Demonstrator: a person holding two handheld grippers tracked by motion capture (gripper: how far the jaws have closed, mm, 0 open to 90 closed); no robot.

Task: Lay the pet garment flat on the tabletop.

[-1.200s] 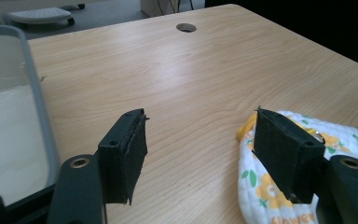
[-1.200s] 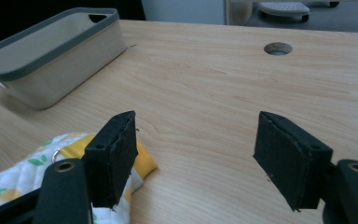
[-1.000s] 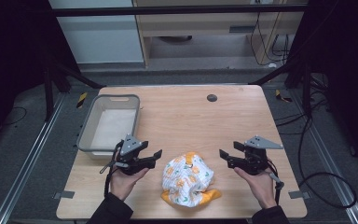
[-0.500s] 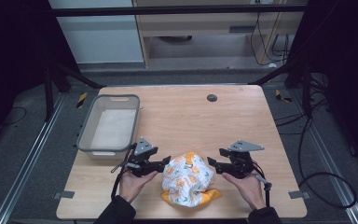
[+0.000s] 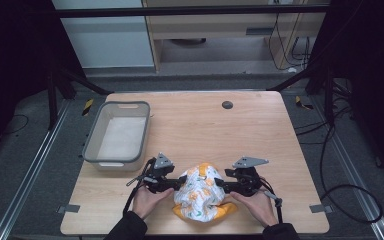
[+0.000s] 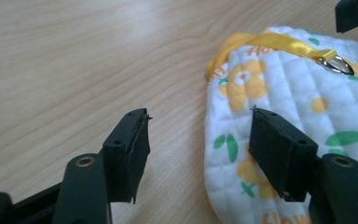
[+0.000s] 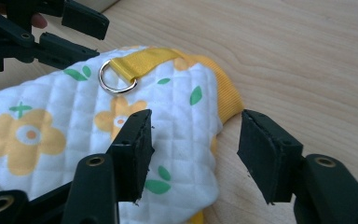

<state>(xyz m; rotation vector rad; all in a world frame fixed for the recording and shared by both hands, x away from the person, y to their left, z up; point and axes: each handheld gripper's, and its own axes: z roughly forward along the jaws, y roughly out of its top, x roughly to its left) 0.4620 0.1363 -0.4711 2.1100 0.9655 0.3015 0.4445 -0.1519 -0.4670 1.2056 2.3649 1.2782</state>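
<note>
Item: we record a quilted white cloth piece [image 5: 200, 192] printed with yellow flowers and green leaves, edged in yellow-orange trim [image 7: 227, 95].
Position: it lies bunched on the worktop [image 5: 260, 135] near the front edge, between our two grippers.
Fittings: a yellow ribbon loop [image 7: 142, 63] carries a metal ring [image 7: 115, 78] lying on the quilted face.
Left gripper [image 6: 198, 154]: held in our left hand [image 5: 147, 199] at the cloth's left edge. Its jaws stand spread; in the left gripper view one is over bare wood, the other over the cloth's border, with nothing pinched.
Right gripper [image 7: 193, 151]: held in our right hand [image 5: 257, 206] at the cloth's right edge. Its jaws stand spread; in the right gripper view one is over the quilting, the other over bare wood, with the trimmed edge in the gap and nothing pinched.
Bin: we note a grey rectangular tub [image 5: 91, 147] on the worktop's left side, apart from the cloth, just behind the left gripper.
Worktop detail: a small dark round spot [image 5: 227, 104] near the far edge.
Surroundings: black cables [image 5: 340, 190] on the floor to the right.
</note>
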